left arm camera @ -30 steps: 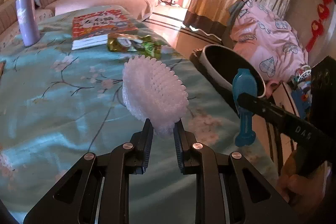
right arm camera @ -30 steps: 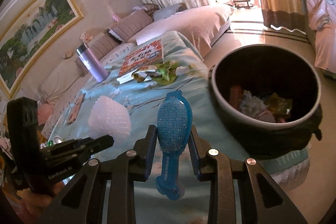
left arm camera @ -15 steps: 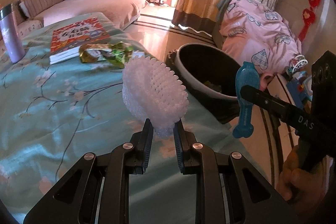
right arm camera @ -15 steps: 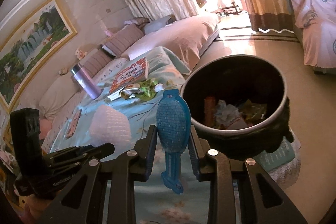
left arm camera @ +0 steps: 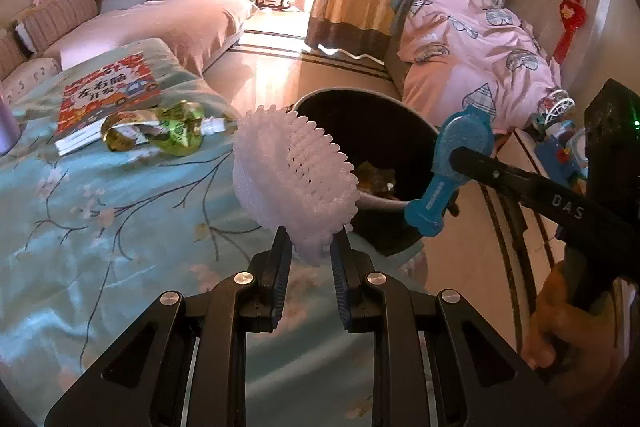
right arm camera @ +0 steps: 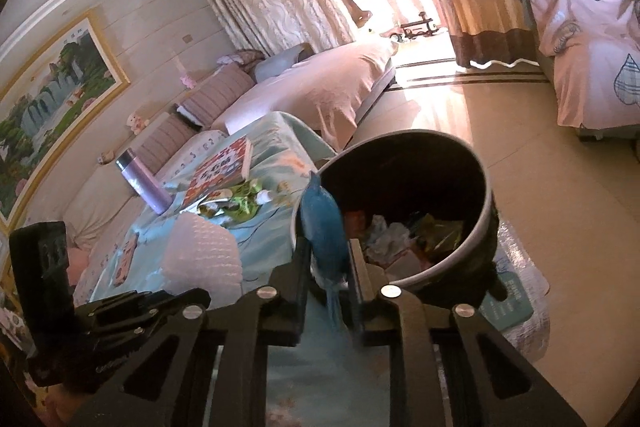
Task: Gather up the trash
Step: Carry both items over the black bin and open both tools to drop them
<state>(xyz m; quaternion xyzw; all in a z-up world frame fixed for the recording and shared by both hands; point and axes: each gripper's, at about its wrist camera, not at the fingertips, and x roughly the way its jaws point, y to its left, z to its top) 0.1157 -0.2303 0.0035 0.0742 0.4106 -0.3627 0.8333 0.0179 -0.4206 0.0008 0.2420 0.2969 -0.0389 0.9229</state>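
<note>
My left gripper (left arm camera: 307, 247) is shut on a white foam net sleeve (left arm camera: 294, 183), held above the table's edge beside the black trash bin (left arm camera: 416, 131). My right gripper (right arm camera: 328, 259) is shut on a blue plastic brush-shaped piece (right arm camera: 325, 233), held at the bin's near rim (right arm camera: 490, 203); it also shows in the left wrist view (left arm camera: 452, 167). The bin holds wrappers and crumpled paper (right arm camera: 404, 235). Green and gold snack wrappers (left arm camera: 160, 131) lie on the teal flowered tablecloth (left arm camera: 100, 227).
A red children's book (left arm camera: 104, 95) and a purple flask (right arm camera: 142, 183) stand on the table. A pink sofa (right arm camera: 320, 87) lies behind, a pink quilt (left arm camera: 472, 43) to the right, toys (left arm camera: 560, 143) at the right edge.
Both grippers have moved with their items toward the bin. The blue piece has turned edge-on and now sits at the bin's rim; the foam sleeve is closer to the opening.
</note>
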